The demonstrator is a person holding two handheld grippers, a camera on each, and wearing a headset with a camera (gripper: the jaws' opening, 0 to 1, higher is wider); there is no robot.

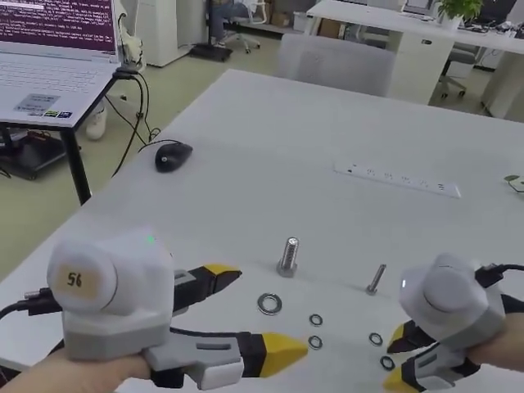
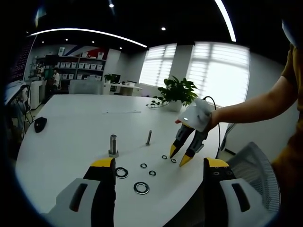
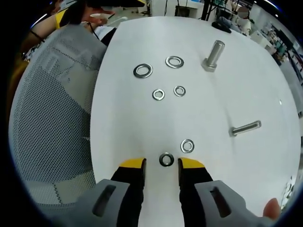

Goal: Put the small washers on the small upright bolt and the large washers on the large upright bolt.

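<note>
On the white table point(image 1: 246, 188) the large bolt point(image 1: 288, 256) and the thin small bolt point(image 1: 376, 278) stand upright. A large washer point(image 1: 269, 304) lies in front of the large bolt; the left gripper view has two large washers point(image 2: 121, 172) point(image 2: 141, 187). Two small washers point(image 1: 316, 319) point(image 1: 315, 342) lie mid-table. My right gripper point(image 3: 162, 164) is open and low over the table, its yellow tips either side of a small washer point(image 3: 166, 159), with another small washer point(image 3: 187, 145) just beyond. My left gripper point(image 1: 254, 311) is wide open near the large washers, holding nothing.
A black mouse point(image 1: 173, 155) and a white power strip point(image 1: 397, 178) lie farther back on the table. A laptop point(image 1: 57, 49) sits on a stand to the left. A grey mesh chair point(image 3: 52, 94) stands against the near table edge.
</note>
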